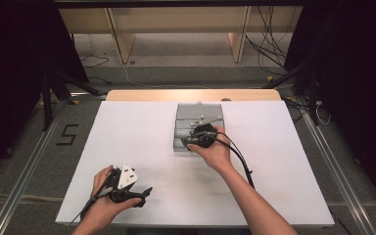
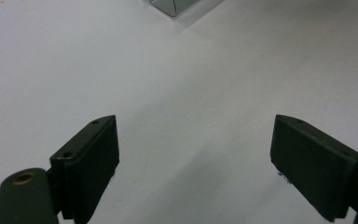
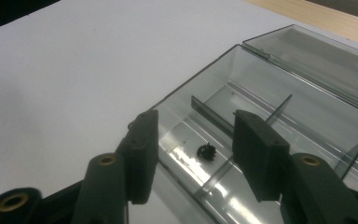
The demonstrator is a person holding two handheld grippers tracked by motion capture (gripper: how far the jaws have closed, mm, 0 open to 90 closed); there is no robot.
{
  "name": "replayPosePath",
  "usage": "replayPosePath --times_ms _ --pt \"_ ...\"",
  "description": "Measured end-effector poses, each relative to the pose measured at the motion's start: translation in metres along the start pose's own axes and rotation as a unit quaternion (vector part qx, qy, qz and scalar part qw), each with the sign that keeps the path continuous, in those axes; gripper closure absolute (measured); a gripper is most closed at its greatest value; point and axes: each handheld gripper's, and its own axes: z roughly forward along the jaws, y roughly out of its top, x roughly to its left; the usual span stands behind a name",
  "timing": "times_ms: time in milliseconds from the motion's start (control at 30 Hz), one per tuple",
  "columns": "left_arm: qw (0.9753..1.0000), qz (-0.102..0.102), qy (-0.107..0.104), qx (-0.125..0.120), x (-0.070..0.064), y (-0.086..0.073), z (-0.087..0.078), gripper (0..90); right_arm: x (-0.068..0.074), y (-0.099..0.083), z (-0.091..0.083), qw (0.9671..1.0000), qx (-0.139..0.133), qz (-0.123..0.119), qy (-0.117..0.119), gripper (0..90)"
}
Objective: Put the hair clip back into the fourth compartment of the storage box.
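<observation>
Tools first: the left tool (image 1: 127, 188) rests low on the white counter (image 1: 142, 137) near its front edge, held in the person's left hand (image 1: 103, 196), a grey three-cornered plate (image 1: 127, 176) on its top. Seen along its own length in the left gripper view, its jaws stand wide apart with bare counter (image 2: 182, 93) between them and one corner of the box (image 2: 177, 5) far ahead. The right tool (image 1: 196, 138), gripped by the right hand (image 1: 218, 152), hovers over the front part of the box (image 1: 198, 120), its cable (image 1: 240, 159) trailing back along the forearm. In the right gripper view its jaws are parted to a middling gap and hold nothing; they sit above the near compartment.

Box: a clear, smoky plastic case (image 3: 270, 112) lying mid-counter toward the far side, lid (image 3: 321, 56) hinged open and laid back. Thin dividers (image 3: 214, 116) split the inside into compartments.

Gear: a small black toothed wheel (image 3: 205, 152) lies on the floor of the near compartment, just beside a divider, between the right tool's jaws as that view frames it, but untouched by either.

Beyond the counter's far edge runs a wooden strip (image 1: 193, 94).
</observation>
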Motion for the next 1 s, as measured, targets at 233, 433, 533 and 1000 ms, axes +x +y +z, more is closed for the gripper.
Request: replayPosePath --times_ms 233,433,533,1000 --pt "1.0 0.001 0.0 0.0 0.0 0.0 0.0 15.2 -0.011 -0.012 -0.018 0.9999 0.0 0.011 -0.005 45.1" --pt "1.0 0.001 0.001 0.001 0.0 0.0 0.0 15.2 -0.017 -0.023 -0.034 0.9999 0.001 0.013 -0.008 42.0" --pt "1.0 0.002 0.001 0.002 -0.001 0.0 0.0 15.2 -0.021 -0.029 -0.042 0.9998 -0.002 0.019 -0.01 41.5" --pt "1.0 0.003 0.001 0.003 -0.001 0.0 0.0 15.2 -0.039 -0.062 -0.085 0.9984 -0.013 0.053 -0.014 38.3"
